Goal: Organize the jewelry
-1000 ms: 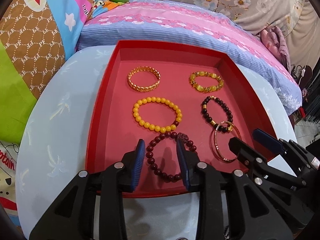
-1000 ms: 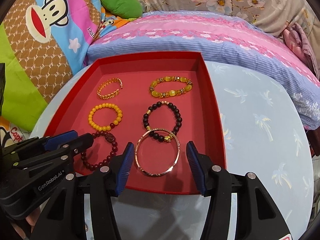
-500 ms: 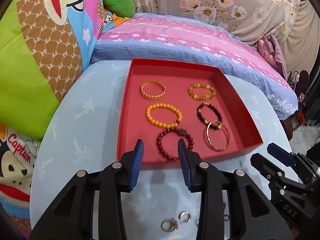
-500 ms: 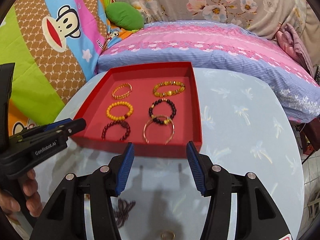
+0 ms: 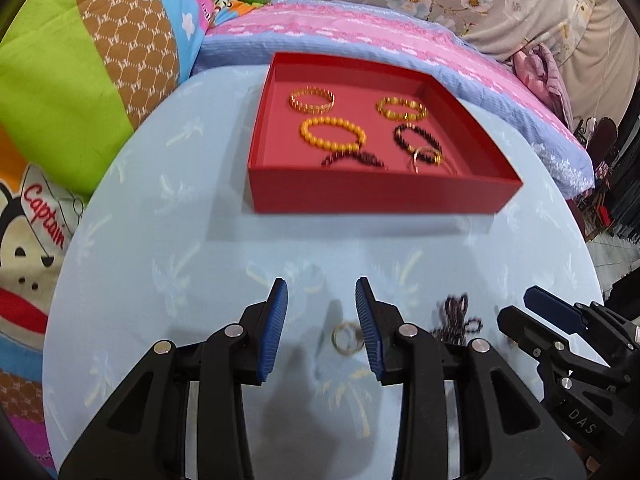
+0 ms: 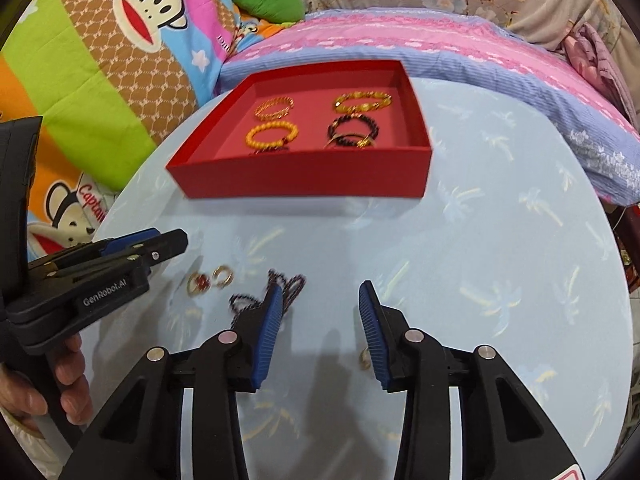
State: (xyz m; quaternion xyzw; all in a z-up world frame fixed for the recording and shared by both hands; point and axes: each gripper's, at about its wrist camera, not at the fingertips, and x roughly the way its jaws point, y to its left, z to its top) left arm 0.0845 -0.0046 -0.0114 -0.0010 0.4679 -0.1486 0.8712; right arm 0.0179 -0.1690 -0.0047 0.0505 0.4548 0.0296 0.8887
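A round table [image 5: 168, 240] with a pale blue palm-print cover fills both views, a bed with a pink and blue striped quilt [image 6: 460, 40] behind it. On the far half of the table sits a shallow red tray [image 5: 380, 196] holding six bracelets in two columns. At the back lie a gold chain bracelet [image 5: 311, 100] and a yellow stone bracelet [image 5: 401, 108]; in the middle row, a yellow bead bracelet [image 5: 333, 133] and a black bead bracelet [image 5: 416, 140]; nearest the front wall, a dark red bead bracelet [image 5: 352, 159] and a thin gold bangle [image 5: 426, 159] that overlaps the black one — both partly hidden by the tray's wall.

On the near part of the table, outside the tray, lies a dark bead necklace [image 6: 294, 284] in a loose tangle, just beside the right gripper's left fingertip. To its left sit two small rings [image 6: 210, 279] side by side, one with a red stone; another small ring [image 6: 365, 358] peeks out by the right gripper's other finger.

The left gripper [image 5: 321, 326] hovers with jaws spread above the rings, gripping nothing. The right gripper [image 6: 319, 332] is likewise spread wide and empty — over bare cloth.
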